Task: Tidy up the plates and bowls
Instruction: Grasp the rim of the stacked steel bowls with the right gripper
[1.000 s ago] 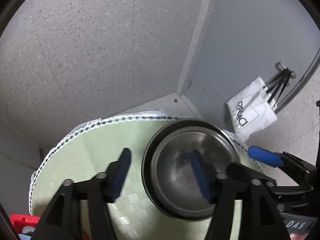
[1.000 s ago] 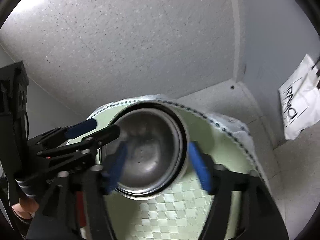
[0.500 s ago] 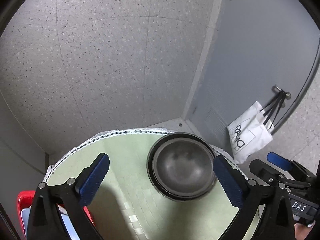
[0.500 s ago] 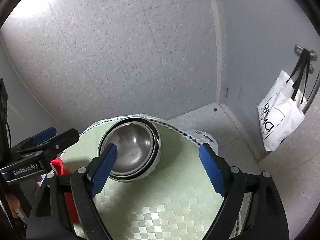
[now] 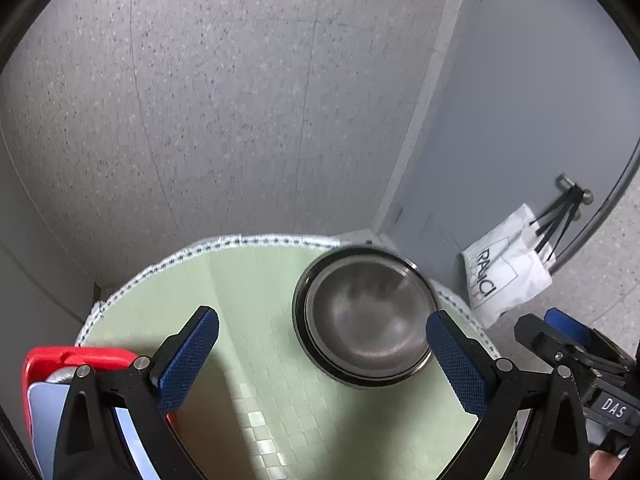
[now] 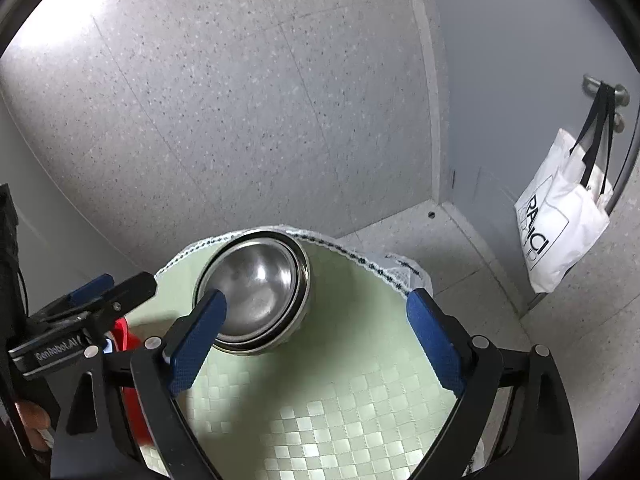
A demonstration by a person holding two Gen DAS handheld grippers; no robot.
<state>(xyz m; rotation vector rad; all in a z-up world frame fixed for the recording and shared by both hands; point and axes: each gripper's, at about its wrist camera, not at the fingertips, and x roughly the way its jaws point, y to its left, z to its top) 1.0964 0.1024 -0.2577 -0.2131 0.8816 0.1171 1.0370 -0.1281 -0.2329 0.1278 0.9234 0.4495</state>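
Note:
A stack of nested steel bowls (image 5: pixel 364 316) stands on the round table with a pale green checked cloth (image 5: pixel 248 304), near its far edge; it also shows in the right wrist view (image 6: pixel 256 296). My left gripper (image 5: pixel 322 354) is open and empty, raised above the table in front of the bowls. My right gripper (image 6: pixel 316 340) is open and empty, also raised, with the bowls ahead to its left. The right gripper shows at the right in the left wrist view (image 5: pixel 568 340); the left gripper shows at the left in the right wrist view (image 6: pixel 104 292).
A red tray (image 5: pixel 60 356) with a light blue plate (image 5: pixel 44 404) in it sits at the table's left edge. The table stands in a corner between a speckled wall and a grey door. A white tote bag (image 6: pixel 560 220) hangs on the door handle.
Both grippers opened wide, let go of the bowl stack and pulled back and up from it. The bowls stay on the table. The red tray came into view.

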